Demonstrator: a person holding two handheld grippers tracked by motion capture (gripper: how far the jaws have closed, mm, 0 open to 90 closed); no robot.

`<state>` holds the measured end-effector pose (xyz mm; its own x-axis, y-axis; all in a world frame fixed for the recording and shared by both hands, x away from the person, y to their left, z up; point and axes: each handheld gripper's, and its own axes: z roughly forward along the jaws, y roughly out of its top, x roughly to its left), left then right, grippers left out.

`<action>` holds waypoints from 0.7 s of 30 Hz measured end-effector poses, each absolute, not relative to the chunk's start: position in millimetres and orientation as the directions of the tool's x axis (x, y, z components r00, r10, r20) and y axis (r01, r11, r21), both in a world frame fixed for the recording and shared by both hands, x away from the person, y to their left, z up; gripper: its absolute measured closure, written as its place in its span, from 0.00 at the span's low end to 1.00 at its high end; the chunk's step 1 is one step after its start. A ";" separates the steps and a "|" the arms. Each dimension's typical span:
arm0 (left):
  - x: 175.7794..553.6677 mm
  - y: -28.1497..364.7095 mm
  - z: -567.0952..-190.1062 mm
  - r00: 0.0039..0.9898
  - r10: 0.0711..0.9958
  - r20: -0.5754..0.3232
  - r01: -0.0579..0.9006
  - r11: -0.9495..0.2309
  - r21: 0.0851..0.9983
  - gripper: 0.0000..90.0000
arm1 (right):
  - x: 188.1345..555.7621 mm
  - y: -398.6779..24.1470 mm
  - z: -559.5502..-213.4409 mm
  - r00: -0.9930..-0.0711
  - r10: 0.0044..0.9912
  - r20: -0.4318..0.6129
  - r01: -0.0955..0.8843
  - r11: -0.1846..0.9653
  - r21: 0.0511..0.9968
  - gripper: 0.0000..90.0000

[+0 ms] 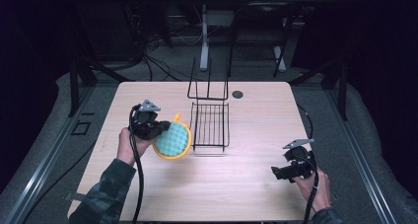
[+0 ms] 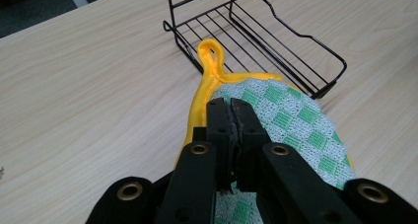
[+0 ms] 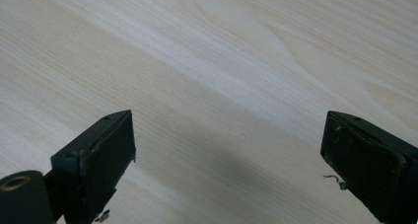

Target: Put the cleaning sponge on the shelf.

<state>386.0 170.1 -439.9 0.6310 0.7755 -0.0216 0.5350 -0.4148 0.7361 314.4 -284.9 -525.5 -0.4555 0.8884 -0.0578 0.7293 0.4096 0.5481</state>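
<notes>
Pot holder (image 2: pixel 291 120) pinched in left tongs (image 2: pixel 230 108), beside rack (image 2: pixel 276 31).

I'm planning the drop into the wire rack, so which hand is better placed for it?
Left, probably: the left gripper is shut on the pot holder beside the wire rack. The right gripper is open, farther off.

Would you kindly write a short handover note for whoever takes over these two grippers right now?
Left gripper: shut on the pot holder, pinching its yellow-edged rim and holding it just left of the wire rack.
Right gripper: open, holding nothing, over bare table at the near right.
Done: pot holder picked up.
Left: the rack holds nothing yet; the pot holder probably goes into it, then release.
</notes>
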 end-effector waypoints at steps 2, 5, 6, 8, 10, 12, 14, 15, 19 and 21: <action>387.4 168.6 -440.5 0.632 0.774 -0.024 0.534 -0.413 0.738 0.98 | 314.3 -284.9 -525.2 -0.456 0.888 -0.058 0.730 0.411 0.546 0.07; 389.9 165.5 -439.9 0.633 0.773 -0.027 0.534 -0.411 0.739 0.98 | 314.0 -284.5 -524.9 -0.457 0.887 -0.057 0.730 0.411 0.545 0.07; 391.2 164.4 -439.6 0.632 0.774 -0.030 0.533 -0.407 0.742 0.98 | 314.0 -284.4 -525.2 -0.455 0.889 -0.059 0.727 0.408 0.552 0.07; 392.8 162.4 -439.0 0.630 0.776 -0.030 0.533 -0.404 0.744 0.98 | 313.8 -284.7 -524.4 -0.453 0.889 -0.058 0.728 0.407 0.551 0.07; 395.3 159.4 -438.9 0.631 0.775 -0.036 0.533 -0.400 0.746 0.98 | 313.8 -284.9 -524.5 -0.453 0.890 -0.056 0.728 0.405 0.553 0.07; 396.9 156.9 -438.6 0.631 0.775 -0.036 0.533 -0.400 0.746 0.98 | 313.9 -284.9 -524.6 -0.454 0.889 -0.054 0.731 0.406 0.549 0.07; 398.6 153.5 -438.9 0.630 0.776 -0.033 0.527 -0.397 0.751 0.98 | 313.9 -285.1 -524.4 -0.455 0.889 -0.052 0.732 0.407 0.547 0.06; 399.1 152.0 -439.1 0.629 0.777 -0.035 0.529 -0.394 0.752 0.98 | 313.9 -285.2 -524.5 -0.453 0.890 -0.054 0.730 0.405 0.550 0.06; 402.6 147.4 -440.8 0.630 0.776 -0.034 0.529 -0.397 0.750 0.98 | 314.0 -285.4 -524.7 -0.455 0.889 -0.051 0.732 0.406 0.547 0.06; 405.0 144.4 -442.3 0.629 0.777 -0.036 0.527 -0.393 0.754 0.98 | 314.0 -285.2 -524.9 -0.455 0.889 -0.051 0.733 0.406 0.546 0.06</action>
<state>405.0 144.4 -442.3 0.6290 0.7766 -0.0355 0.5273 -0.3926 0.7536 314.0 -285.2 -524.9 -0.4550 0.8891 -0.0506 0.7329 0.4061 0.5458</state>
